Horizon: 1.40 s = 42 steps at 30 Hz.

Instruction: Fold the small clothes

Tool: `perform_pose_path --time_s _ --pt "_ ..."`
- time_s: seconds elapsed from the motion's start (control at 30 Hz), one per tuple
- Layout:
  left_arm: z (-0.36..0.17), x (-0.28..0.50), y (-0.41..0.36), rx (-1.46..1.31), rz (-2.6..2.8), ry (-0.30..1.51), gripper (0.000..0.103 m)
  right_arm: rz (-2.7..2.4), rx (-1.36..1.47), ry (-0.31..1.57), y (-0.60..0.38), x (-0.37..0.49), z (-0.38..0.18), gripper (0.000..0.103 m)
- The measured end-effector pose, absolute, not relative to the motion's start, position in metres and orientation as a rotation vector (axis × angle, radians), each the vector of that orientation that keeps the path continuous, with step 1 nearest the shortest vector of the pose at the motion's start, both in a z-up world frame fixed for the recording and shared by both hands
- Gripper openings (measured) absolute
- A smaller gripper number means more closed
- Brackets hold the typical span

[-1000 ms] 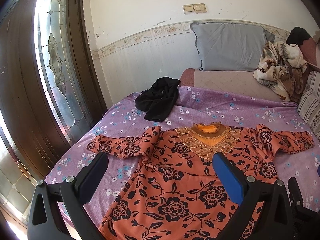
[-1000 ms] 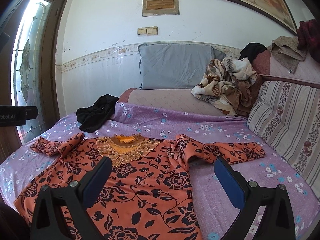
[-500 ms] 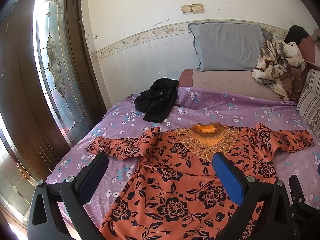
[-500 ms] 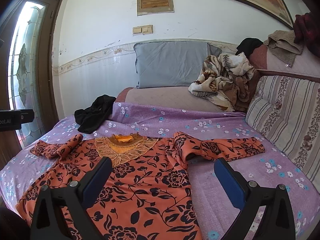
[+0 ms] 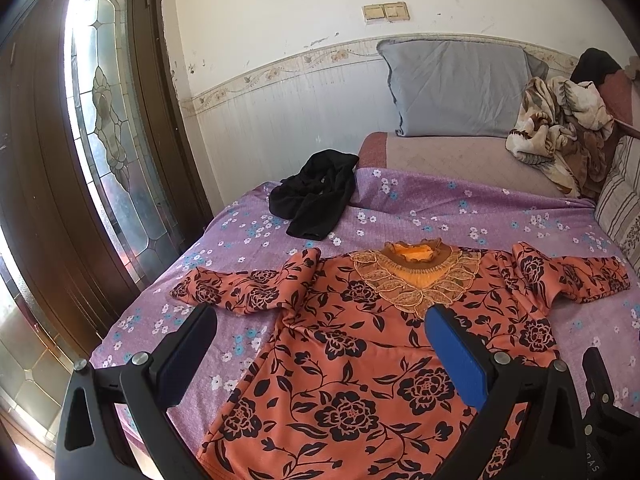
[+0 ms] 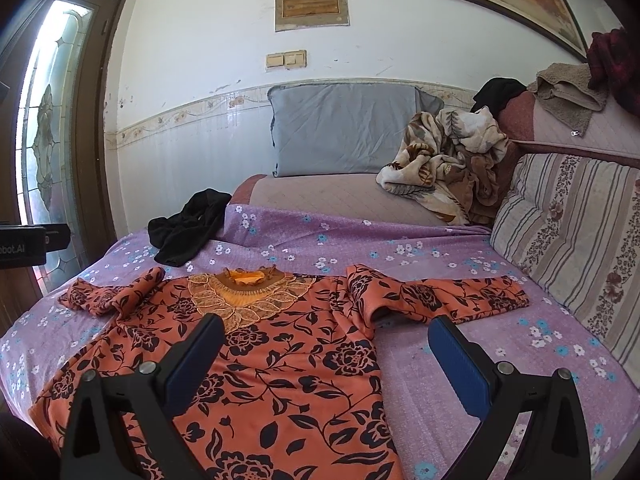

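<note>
L tongs wide open, empty, above lower body of orange floral dress. R tongs also spread, empty, over dress's right side. Dress lies flat, front up, on purple bedsheet, both sleeves out sideways. Beyond collar: black garment crumpled on sheet. Farther: grey pillow against wall, w/ patterned blanket heaped beside it.
</note>
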<state>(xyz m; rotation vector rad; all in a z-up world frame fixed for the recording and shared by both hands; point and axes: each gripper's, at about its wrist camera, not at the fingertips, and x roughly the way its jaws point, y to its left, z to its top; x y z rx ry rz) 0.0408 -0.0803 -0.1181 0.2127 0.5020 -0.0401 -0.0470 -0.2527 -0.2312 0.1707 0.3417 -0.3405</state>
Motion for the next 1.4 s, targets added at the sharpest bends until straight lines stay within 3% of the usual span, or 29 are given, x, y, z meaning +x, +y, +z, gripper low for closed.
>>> perform_pose_path --time_s 0.77,0.97,1.13,1.33,1.4 --pt "-0.129 0.062 -0.077 0.203 -0.046 0.517 0.103 -0.353 0.159 0.375 -0.253 -0.038 -0.24 0.103" --pt "-0.169 0.108 -0.093 0.157 -0.204 0.666 0.103 -0.385 0.227 0.421 -0.274 -0.03 -0.246 0.103" --pt "-0.237 0.166 -0.124 0.143 -0.387 0.871 0.103 -0.457 0.421 0.477 -0.337 -0.016 -0.257 0.103" --pt "-0.307 0.189 -0.141 0.254 -0.338 1.035 0.103 -0.433 0.994 0.486 -0.486 0.002 -0.312 0.103" --pt "-0.312 0.19 -0.143 0.293 -0.331 1.051 0.103 -0.414 1.219 0.418 -0.535 0.0 -0.34 0.094"
